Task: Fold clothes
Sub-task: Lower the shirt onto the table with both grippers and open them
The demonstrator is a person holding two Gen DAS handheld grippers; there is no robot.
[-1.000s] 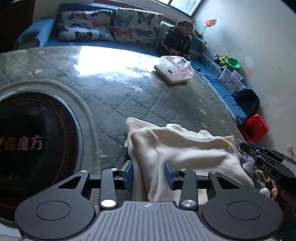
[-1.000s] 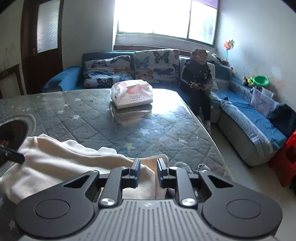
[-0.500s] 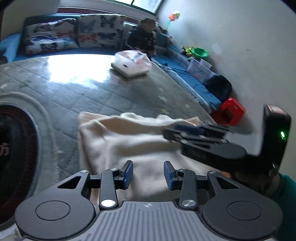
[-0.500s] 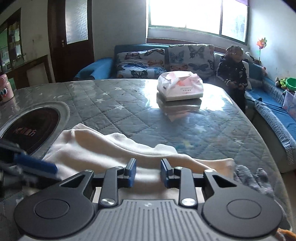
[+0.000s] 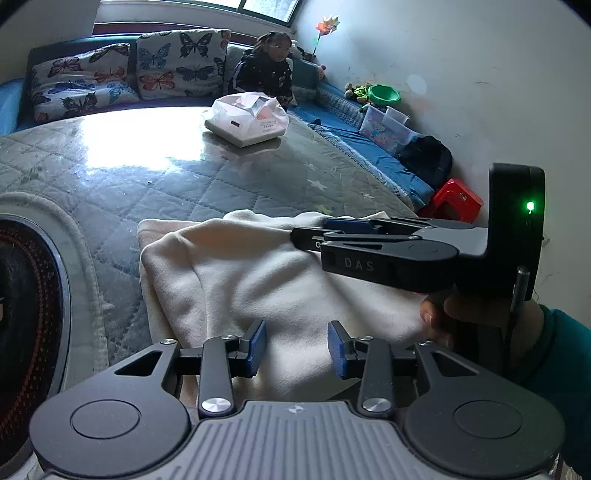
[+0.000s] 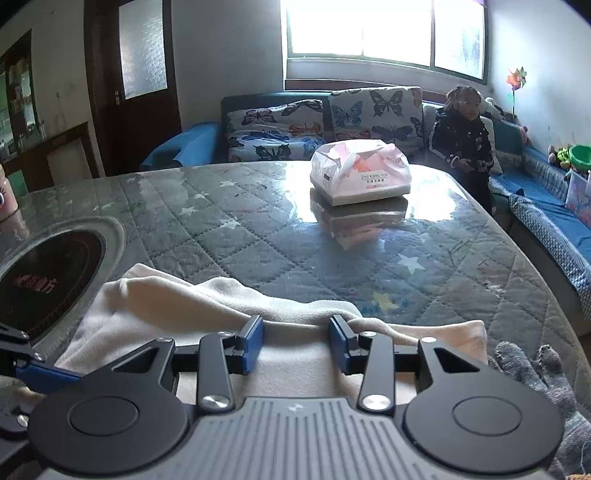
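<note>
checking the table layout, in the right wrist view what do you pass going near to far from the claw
right claw → cream garment → bare quilted table cover → tissue pack → butterfly cushions → window

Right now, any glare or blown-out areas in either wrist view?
Left wrist view: window glare washes out a patch of the glossy table cover; fisheye bends the edges; the cream garment is evenly lit. Right wrist view: the window is blown out, with a bright reflection by the tissue pack.
</note>
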